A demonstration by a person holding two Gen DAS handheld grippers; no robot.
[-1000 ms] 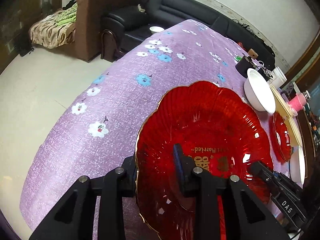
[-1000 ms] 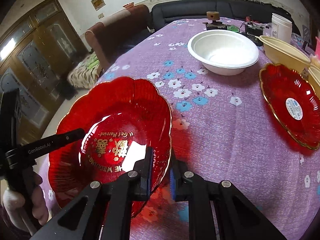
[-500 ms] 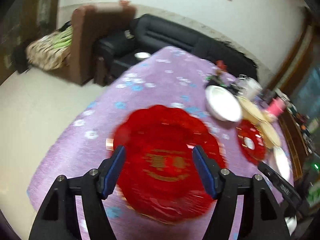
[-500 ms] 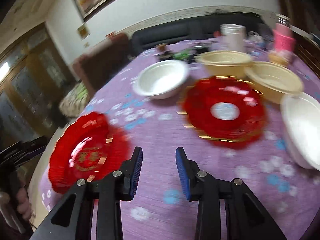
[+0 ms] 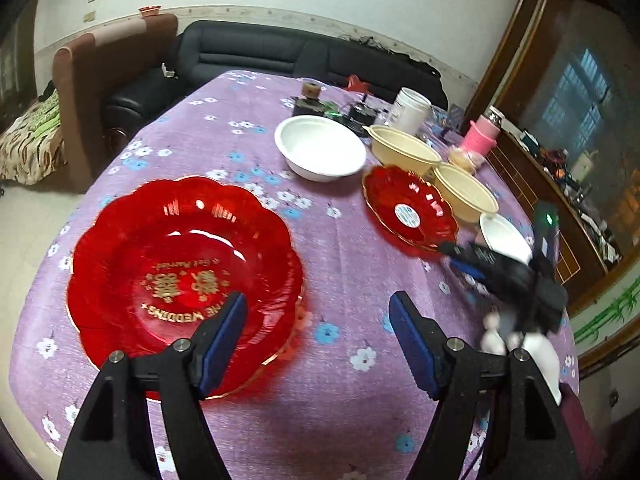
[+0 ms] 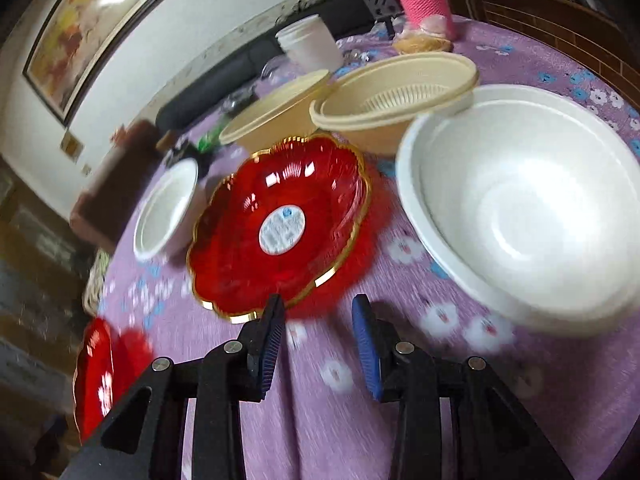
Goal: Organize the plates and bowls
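A large red wedding plate [image 5: 180,276] lies flat on the purple tablecloth, just ahead and left of my open, empty left gripper [image 5: 318,314]; it also shows in the right wrist view [image 6: 98,372]. A smaller red plate with a white sticker [image 6: 280,220] sits right before my open, empty right gripper [image 6: 318,320], also seen from the left [image 5: 408,210]. A white bowl [image 6: 524,204] stands at the right, another white bowl [image 5: 320,152] further back. Two beige bowls [image 6: 392,92] [image 6: 276,108] stand behind the small red plate. My right gripper shows in the left wrist view [image 5: 452,256].
At the table's far side stand a white jar [image 5: 410,110], a pink-sleeved bottle [image 5: 482,138], a tape roll [image 5: 310,89] and dark clutter. A black sofa [image 5: 248,56] and brown armchair [image 5: 104,64] lie beyond. A wooden cabinet [image 5: 536,184] flanks the right.
Both grippers let go of the large red plate, which now lies on the table. Both pulled back and opened; the right one swung over to the small red plate.
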